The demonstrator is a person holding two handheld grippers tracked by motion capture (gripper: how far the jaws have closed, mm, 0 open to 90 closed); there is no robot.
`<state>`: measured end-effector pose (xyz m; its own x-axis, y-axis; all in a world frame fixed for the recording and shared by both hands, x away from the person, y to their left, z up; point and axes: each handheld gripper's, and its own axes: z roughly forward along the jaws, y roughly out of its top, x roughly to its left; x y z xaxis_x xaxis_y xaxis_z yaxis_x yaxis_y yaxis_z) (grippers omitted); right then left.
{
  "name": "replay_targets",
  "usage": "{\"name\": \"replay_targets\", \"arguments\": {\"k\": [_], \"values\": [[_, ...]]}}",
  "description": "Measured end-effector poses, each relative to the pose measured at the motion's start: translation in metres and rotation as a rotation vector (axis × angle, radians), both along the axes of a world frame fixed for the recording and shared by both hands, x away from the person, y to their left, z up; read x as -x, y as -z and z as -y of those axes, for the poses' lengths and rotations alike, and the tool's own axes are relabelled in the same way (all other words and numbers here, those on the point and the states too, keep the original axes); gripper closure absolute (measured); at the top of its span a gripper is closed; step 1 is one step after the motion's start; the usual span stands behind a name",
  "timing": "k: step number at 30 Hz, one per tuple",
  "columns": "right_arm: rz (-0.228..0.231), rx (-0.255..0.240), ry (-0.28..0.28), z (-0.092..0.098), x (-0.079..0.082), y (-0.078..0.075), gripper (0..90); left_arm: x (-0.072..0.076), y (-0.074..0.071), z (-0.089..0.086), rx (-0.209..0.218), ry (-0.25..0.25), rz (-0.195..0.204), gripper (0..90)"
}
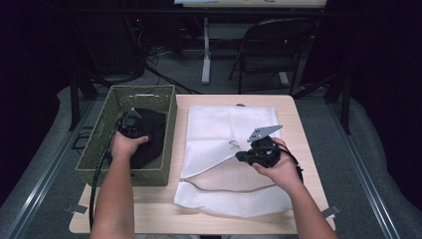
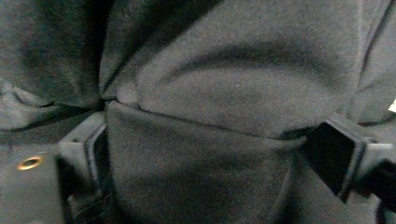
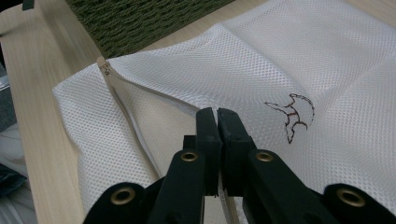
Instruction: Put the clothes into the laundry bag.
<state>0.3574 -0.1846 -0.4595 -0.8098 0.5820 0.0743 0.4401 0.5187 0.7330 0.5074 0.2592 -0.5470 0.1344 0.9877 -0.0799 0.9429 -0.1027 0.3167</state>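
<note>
A black garment (image 1: 153, 133) lies in the green woven basket (image 1: 144, 90) at the table's left. My left gripper (image 1: 131, 128) points down into it. In the left gripper view its jaws stand wide in the dark cloth (image 2: 210, 84), with a fold of it bulging between the left gripper's (image 2: 215, 140) fingers. A white mesh laundry bag (image 1: 229, 122) with a small bird logo (image 3: 292, 114) lies flat on the table. My right gripper (image 1: 240, 156) is shut on the upper edge of the bag's opening and holds it slightly raised; the right gripper's (image 3: 217, 114) jaws are pressed together there.
The bag's zipper edge (image 3: 122, 105) runs along the open mouth toward the basket wall (image 3: 140, 18). The wooden table (image 1: 299, 130) ends close behind both. A folding chair (image 1: 273, 45) and cables stand on the floor beyond.
</note>
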Motion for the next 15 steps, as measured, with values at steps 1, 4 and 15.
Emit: {"name": "replay_targets", "arguments": {"k": [1,4,15], "values": [[0.000,0.000,0.000,0.0000,-0.0001,0.0000,88.0,-0.0001,-0.0004,-0.0003,0.001,0.000,-0.002,14.8],[0.000,0.000,0.001,0.0001,0.0000,0.0000,88.0,-0.0014,-0.0009,-0.0004,0.001,0.000,-0.007,16.6],[-0.001,-0.001,0.001,0.0000,-0.0001,0.0000,88.0,0.0014,-0.0074,0.0009,0.049,0.002,0.001,41.3]]}}
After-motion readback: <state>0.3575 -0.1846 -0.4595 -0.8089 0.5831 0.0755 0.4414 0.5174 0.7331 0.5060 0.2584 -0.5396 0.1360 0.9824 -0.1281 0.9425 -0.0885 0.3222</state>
